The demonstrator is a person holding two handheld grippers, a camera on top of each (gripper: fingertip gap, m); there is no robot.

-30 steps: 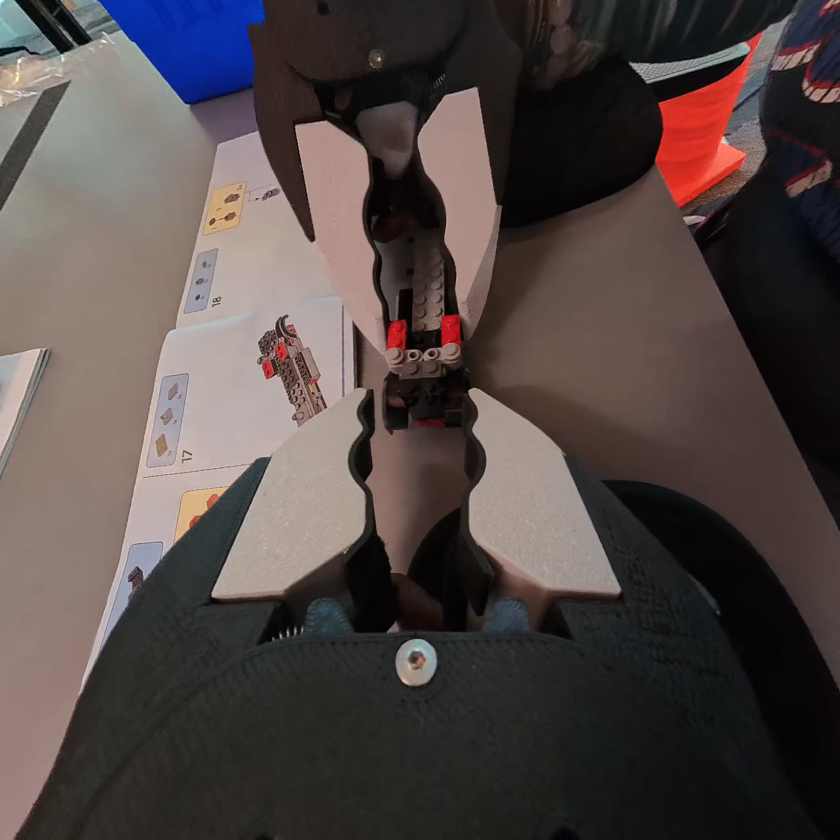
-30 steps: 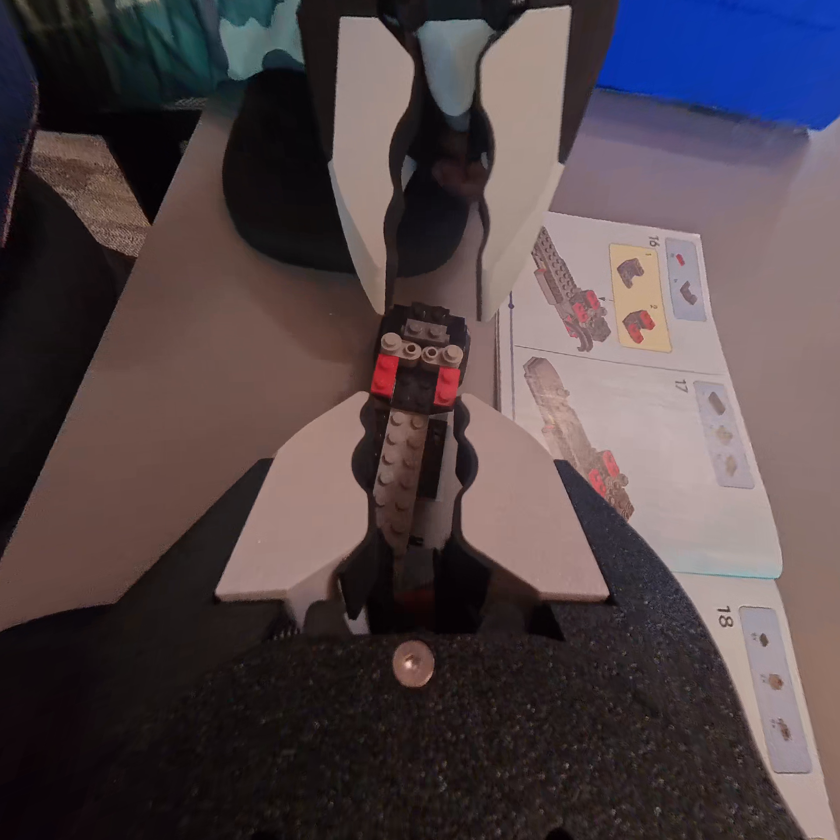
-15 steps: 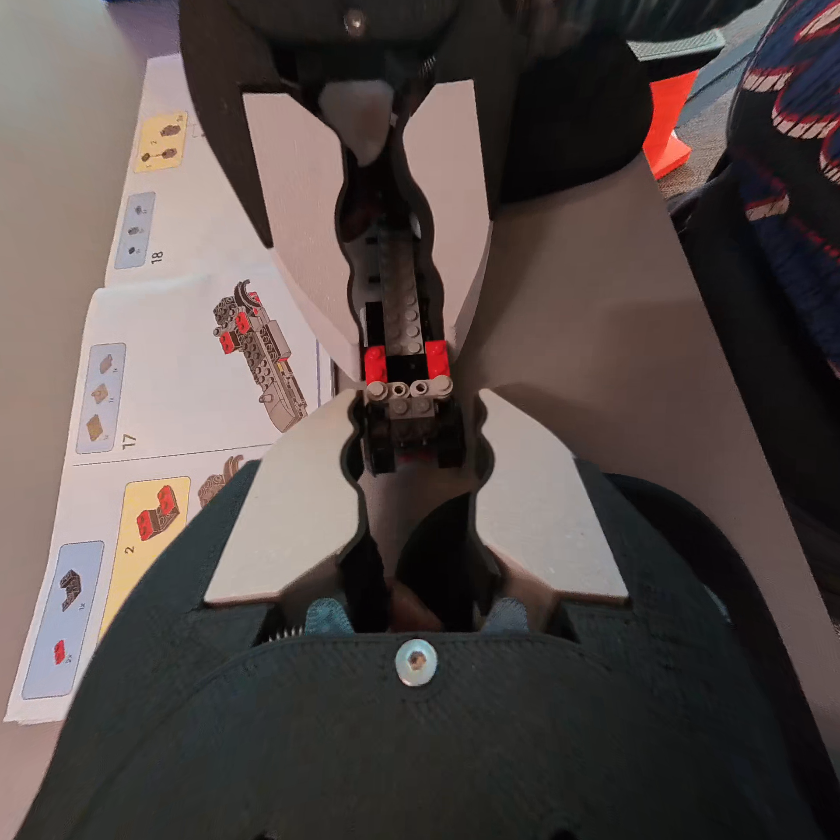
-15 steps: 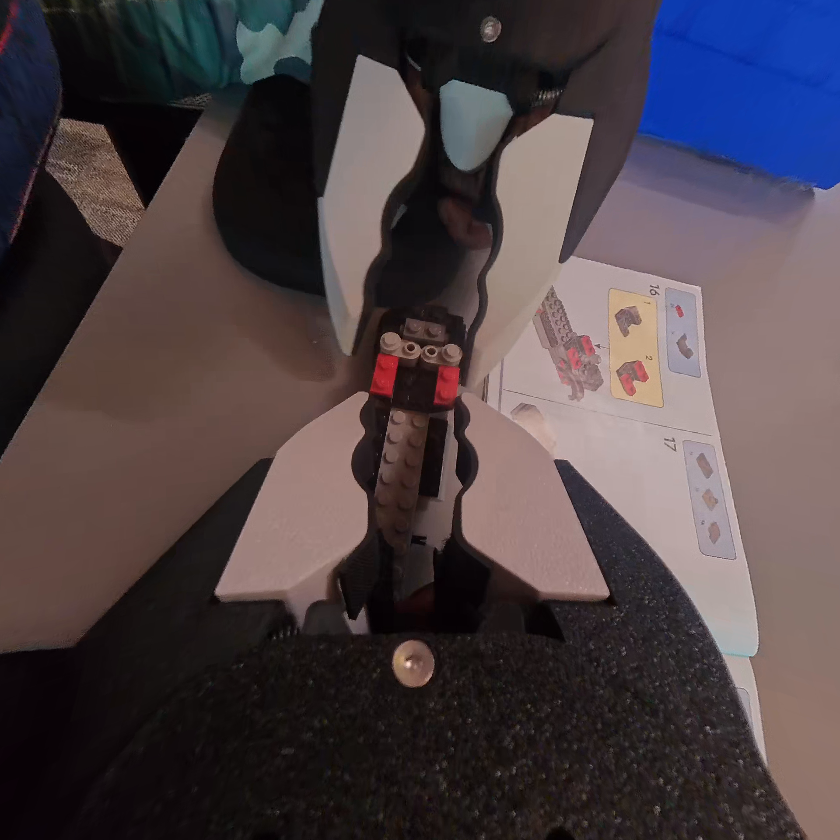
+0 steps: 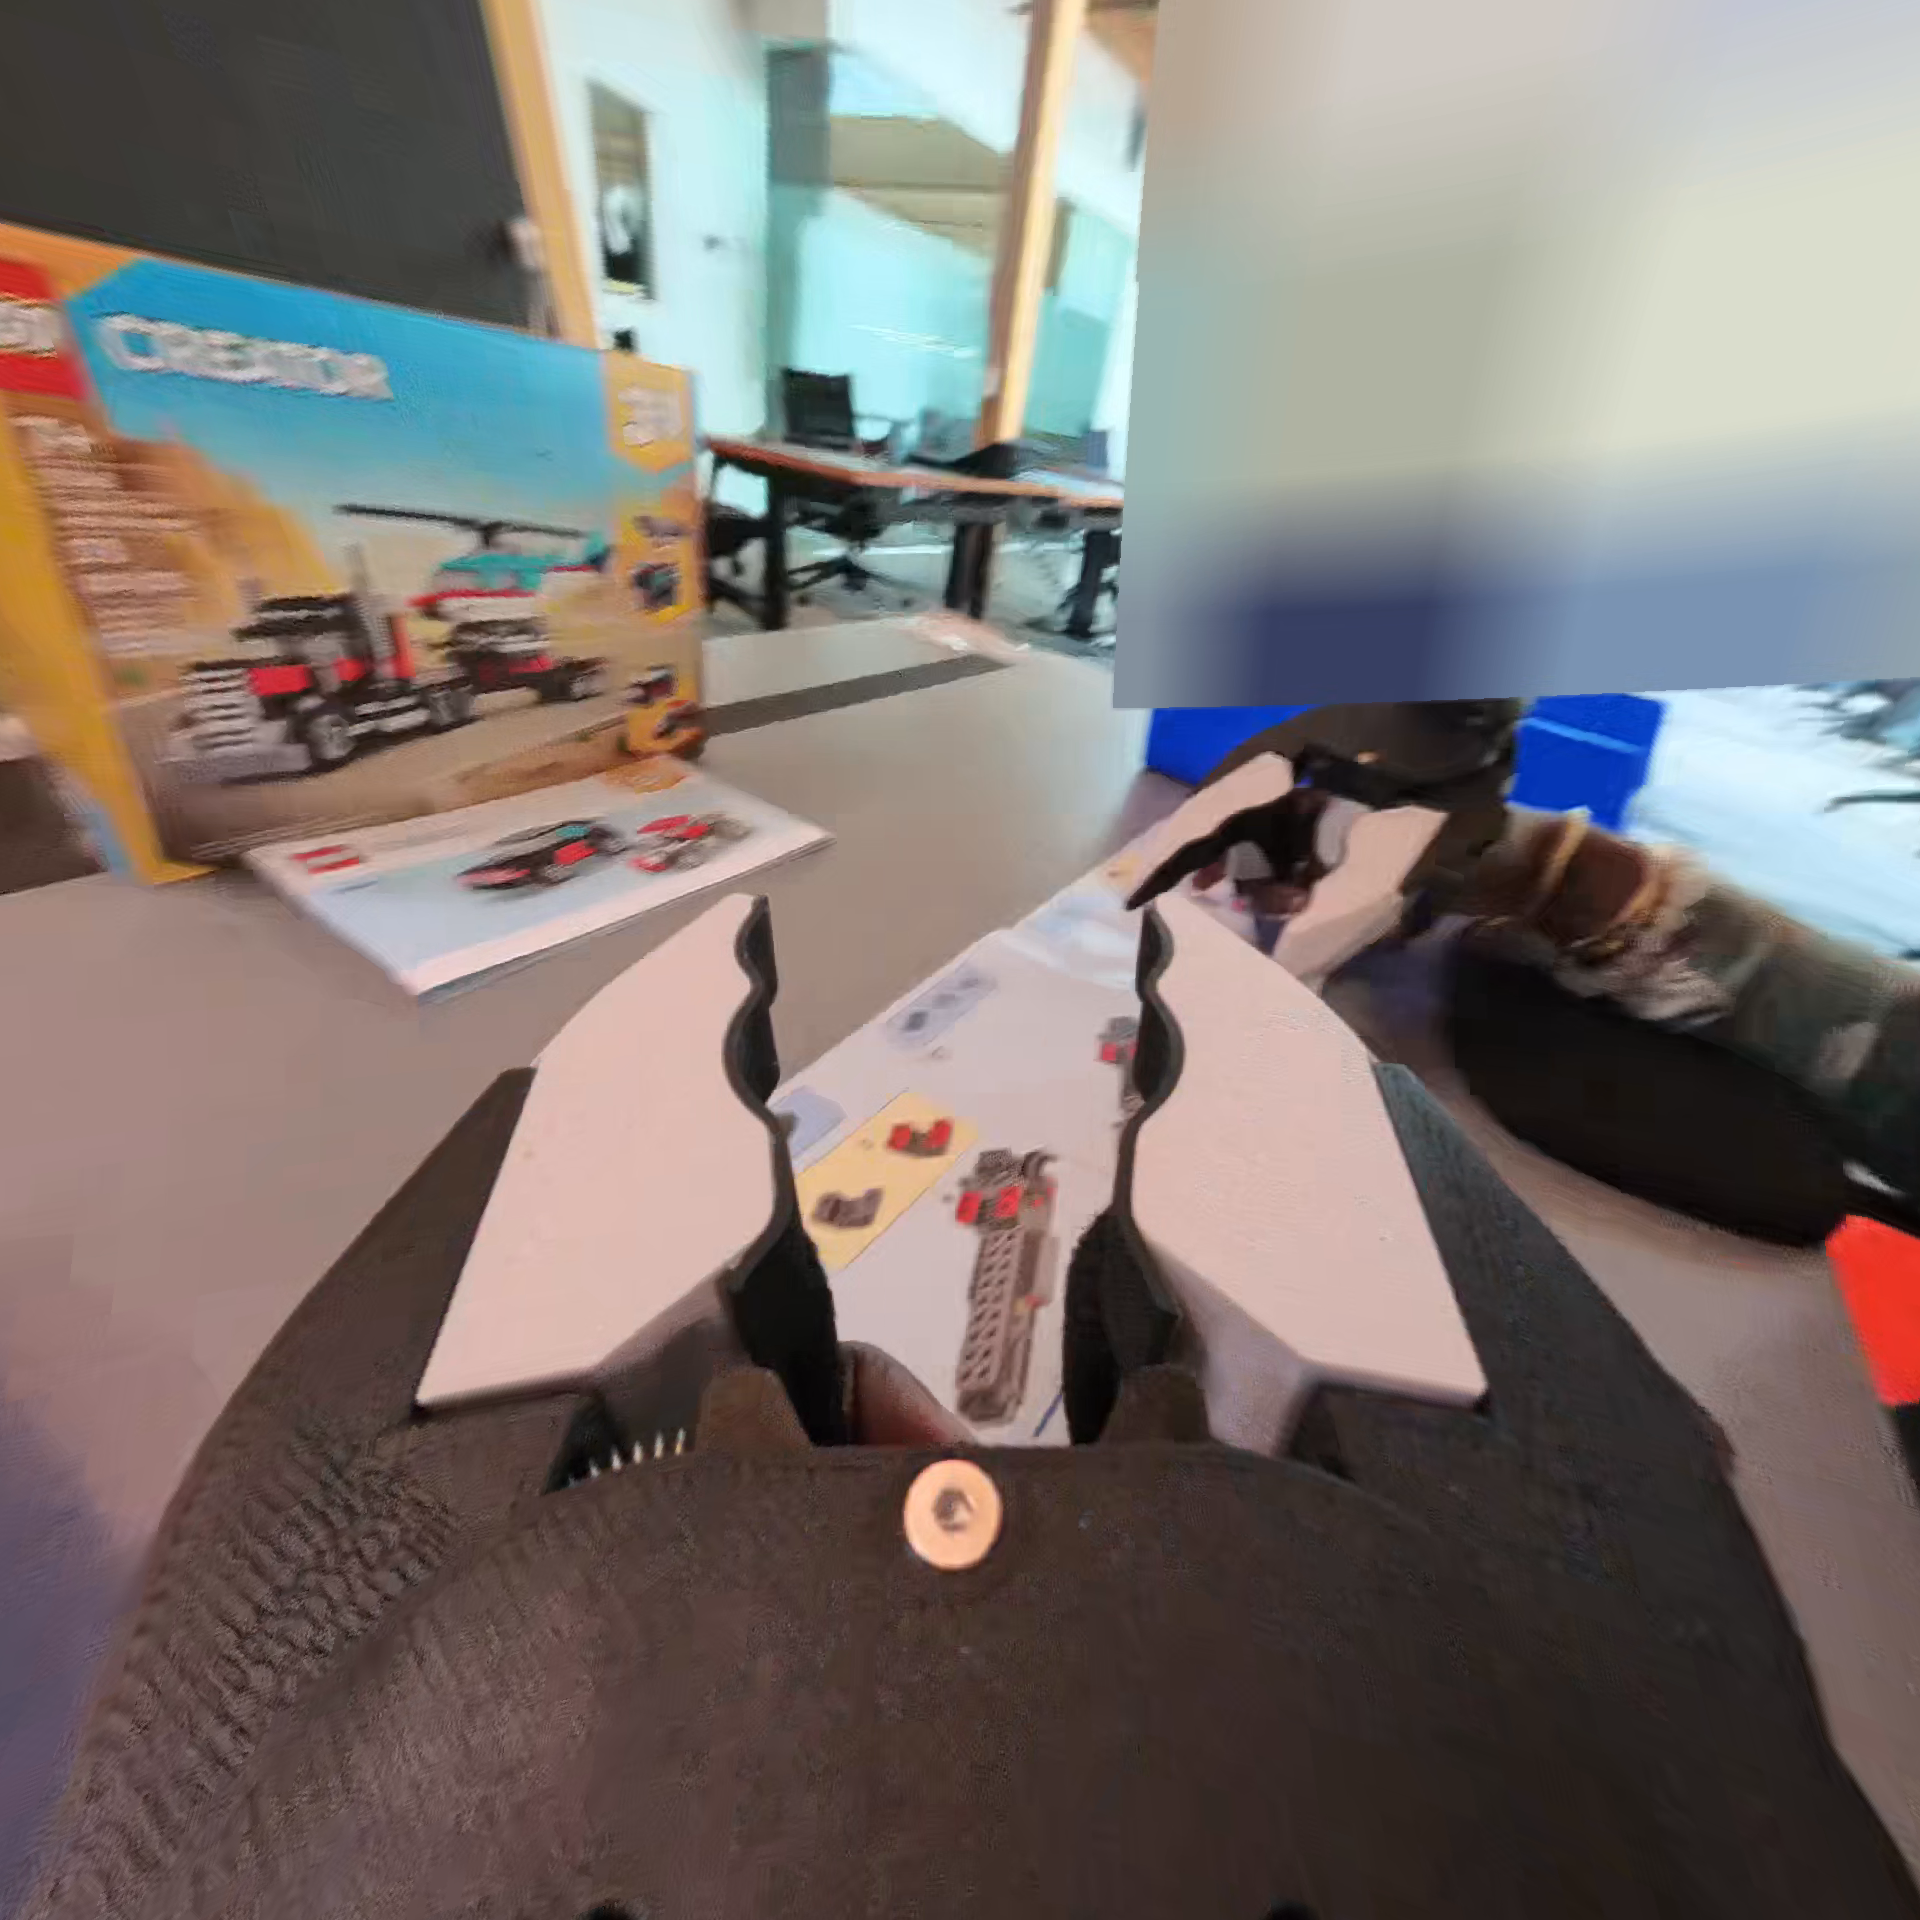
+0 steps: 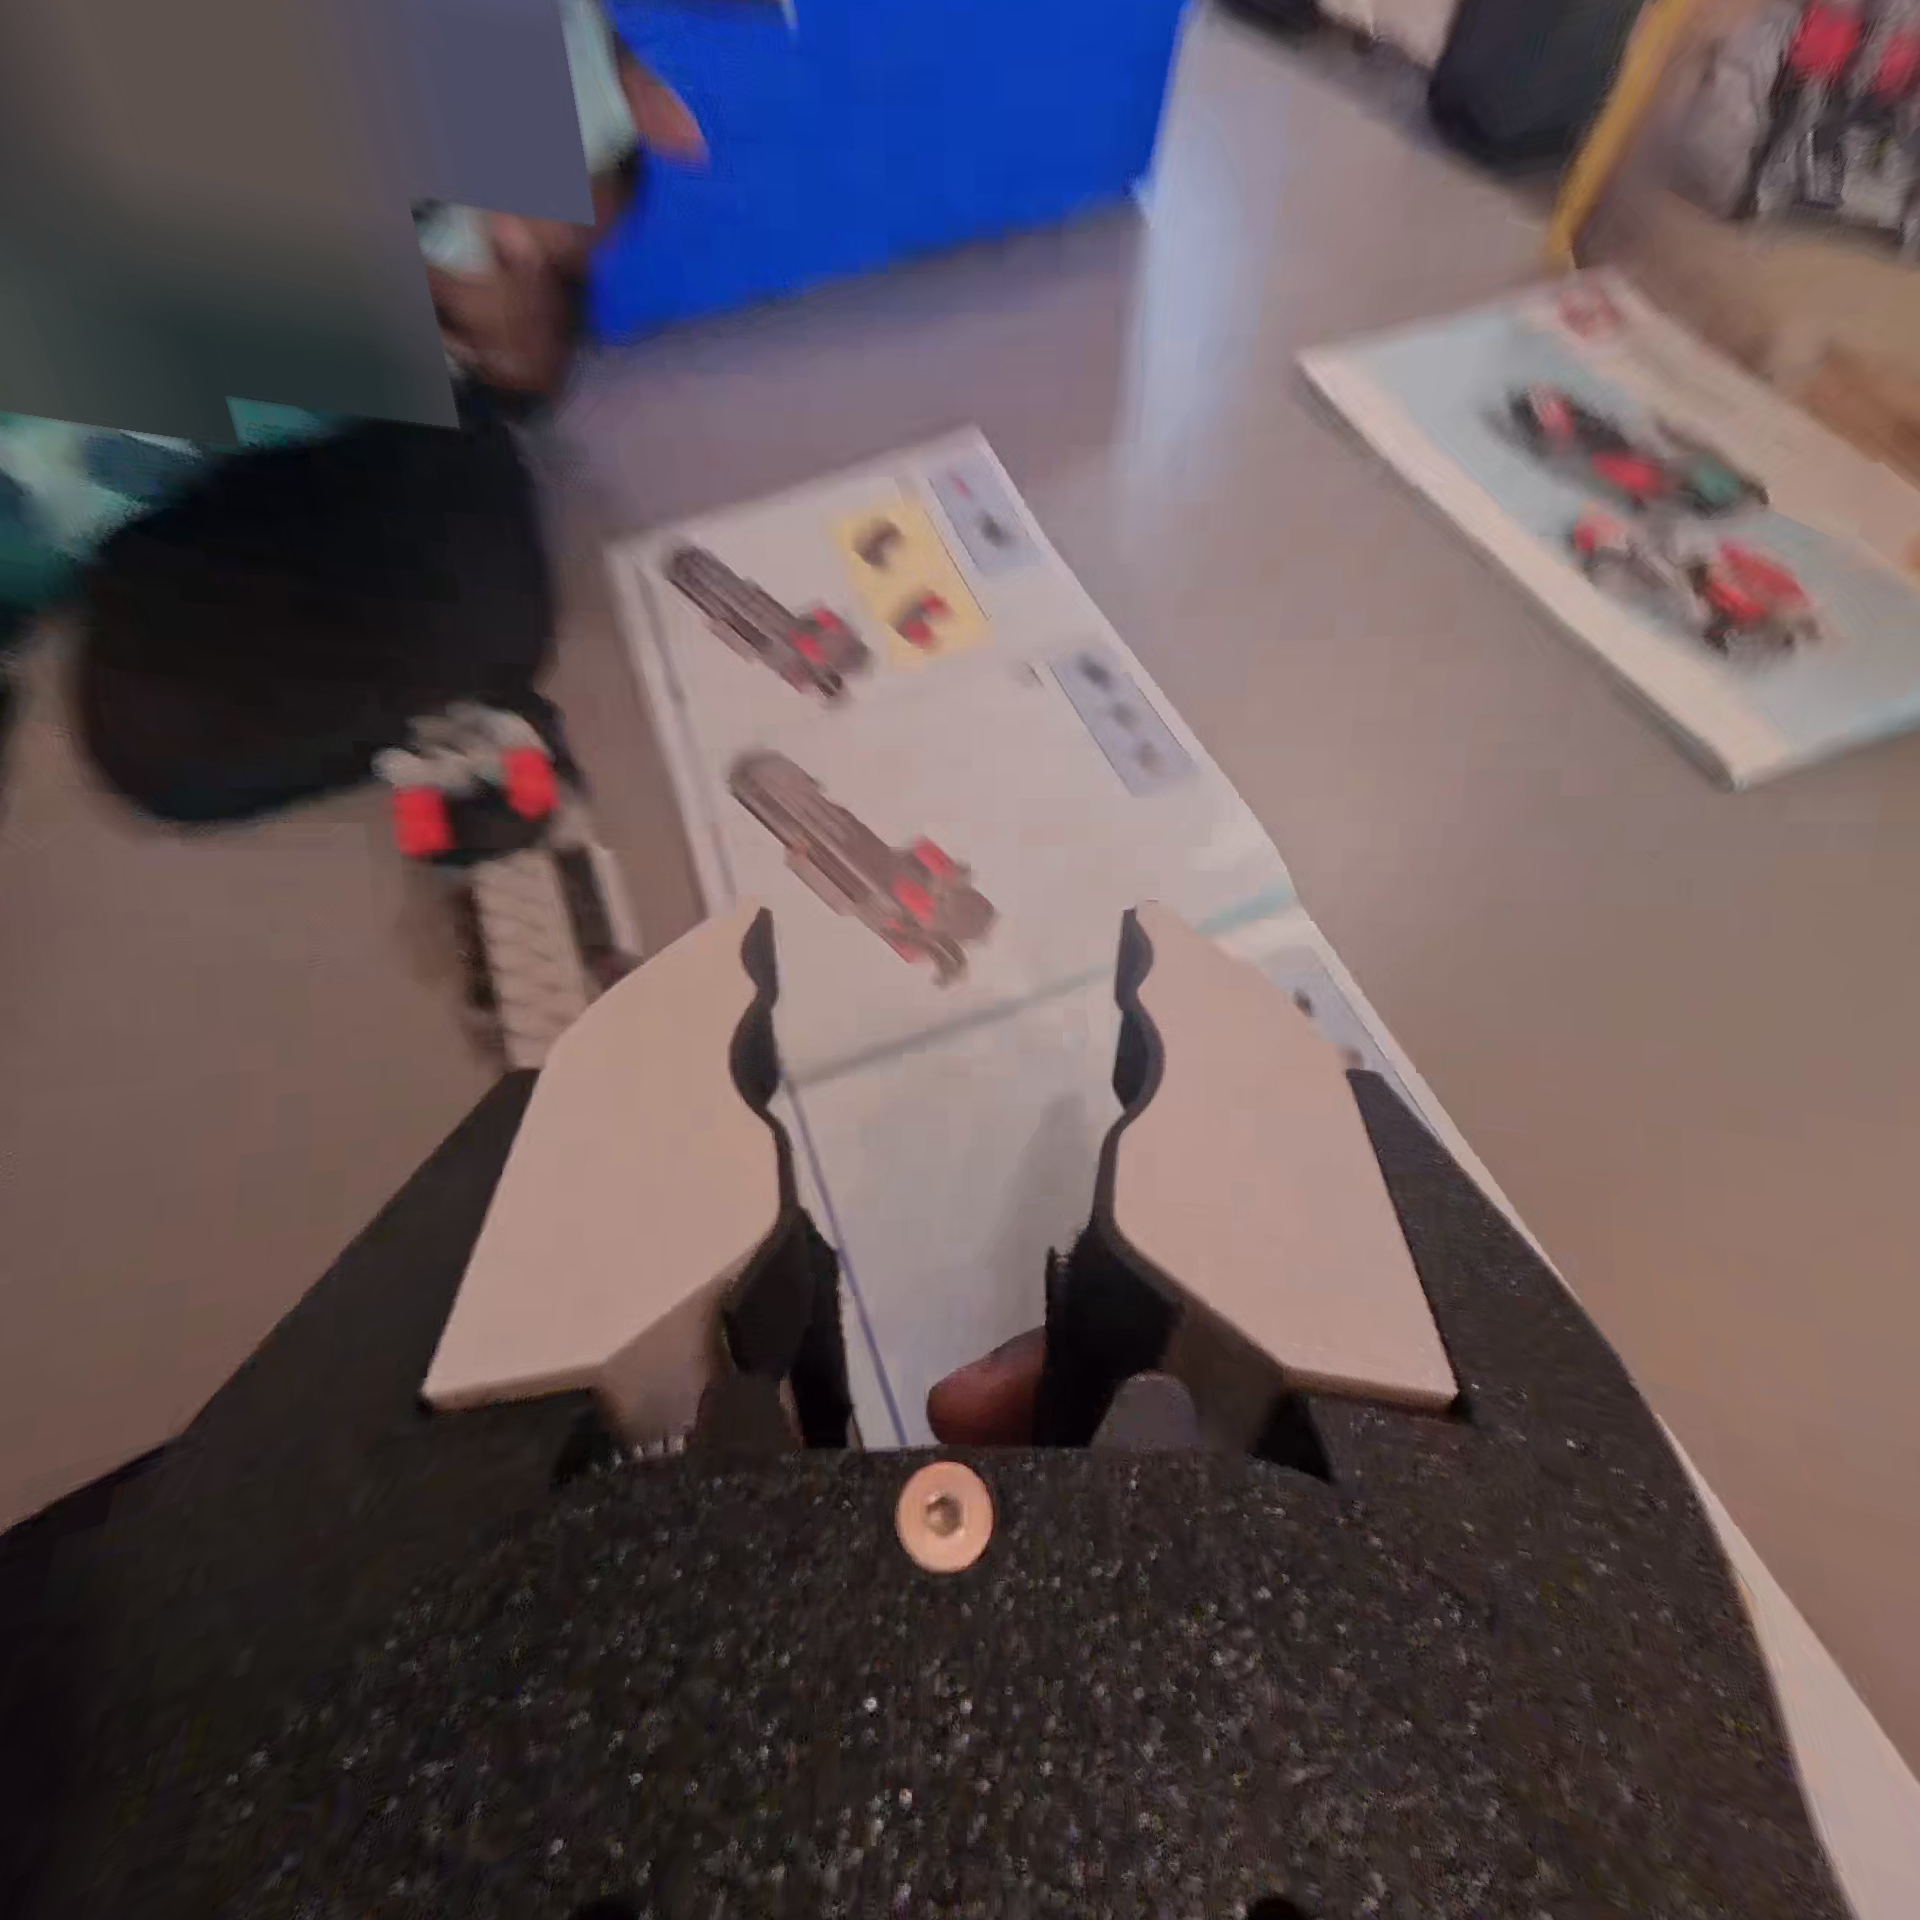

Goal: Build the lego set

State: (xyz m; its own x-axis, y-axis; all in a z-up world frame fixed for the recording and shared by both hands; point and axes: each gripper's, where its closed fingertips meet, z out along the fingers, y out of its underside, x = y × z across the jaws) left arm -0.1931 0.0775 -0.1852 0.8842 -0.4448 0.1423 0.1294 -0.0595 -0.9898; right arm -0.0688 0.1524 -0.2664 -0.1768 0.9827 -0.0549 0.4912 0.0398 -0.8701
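The lego model (image 6: 488, 821), a long grey studded plate with a black and red front end, lies on the grey table beside the open instruction booklet (image 6: 1039, 790). My right gripper (image 6: 948, 914) is open and empty above the booklet, with the model just beyond and left of its left finger. My left gripper (image 5: 951, 914) is open and empty over the same booklet (image 5: 966, 1029). The model is not seen in the left wrist view. The right gripper (image 5: 1278, 862) shows farther off to the right there.
The lego box (image 5: 343, 582) stands at the back left with a closed booklet (image 5: 540, 883) in front of it; this booklet also shows in the right wrist view (image 6: 1621, 540). A black bowl (image 6: 312, 613) sits behind the model. A blue bin (image 6: 883, 135) is at the back.
Both grippers have opened and drawn apart. The right gripper let go of the model, which now lies on the table. The left gripper has swung to face across the table.
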